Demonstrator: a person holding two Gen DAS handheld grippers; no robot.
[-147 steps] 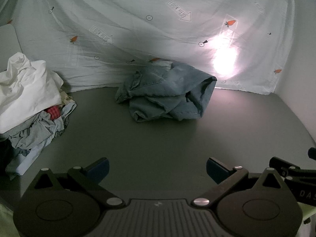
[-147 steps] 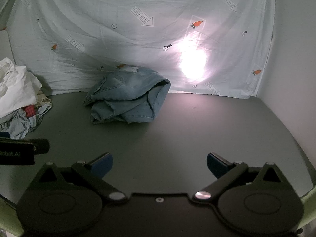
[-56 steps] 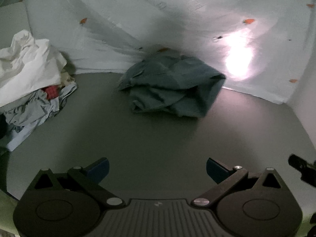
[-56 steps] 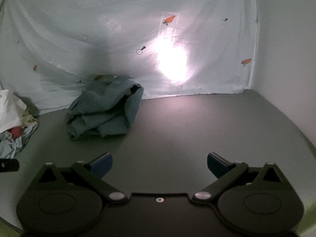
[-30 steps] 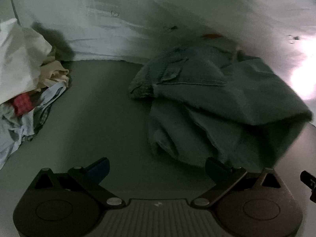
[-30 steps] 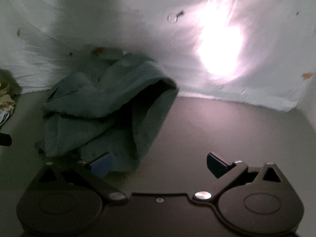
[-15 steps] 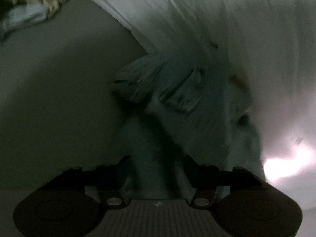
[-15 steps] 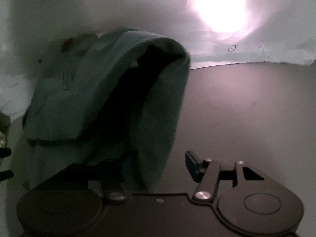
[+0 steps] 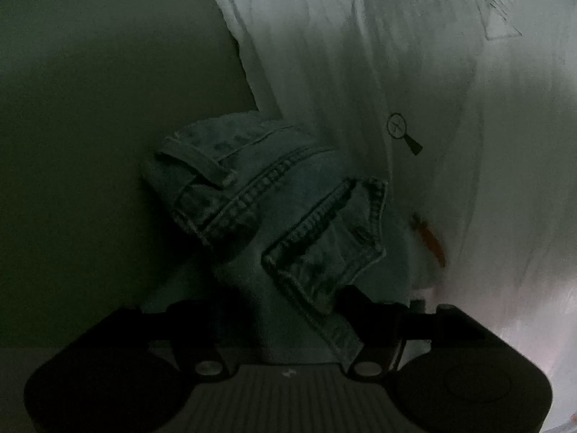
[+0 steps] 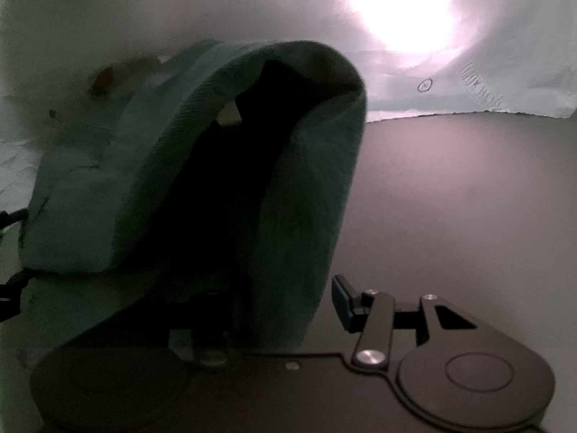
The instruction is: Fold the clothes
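A crumpled pair of blue denim jeans (image 9: 259,195) lies on the dark grey table against the backdrop. My left gripper (image 9: 281,310) has its fingers closed in on a fold of the jeans near the waistband and a pocket seam. In the right wrist view the jeans (image 10: 299,195) arch up as a big open fold. My right gripper (image 10: 285,303) has closed in on the fold's near edge. Its right pad (image 10: 340,299) sits beside the cloth and its left finger is hidden behind it.
A white sheet with carrot and arrow prints (image 9: 396,72) hangs behind the jeans, with a bright light spot (image 10: 404,3) on it. Bare dark grey table (image 10: 468,198) stretches to the right of the jeans and also shows left of them (image 9: 90,144).
Both grippers moved forward from the table's front to the jeans, and their jaws went from wide open to closed on the denim. The pile of other clothes at left left the view.
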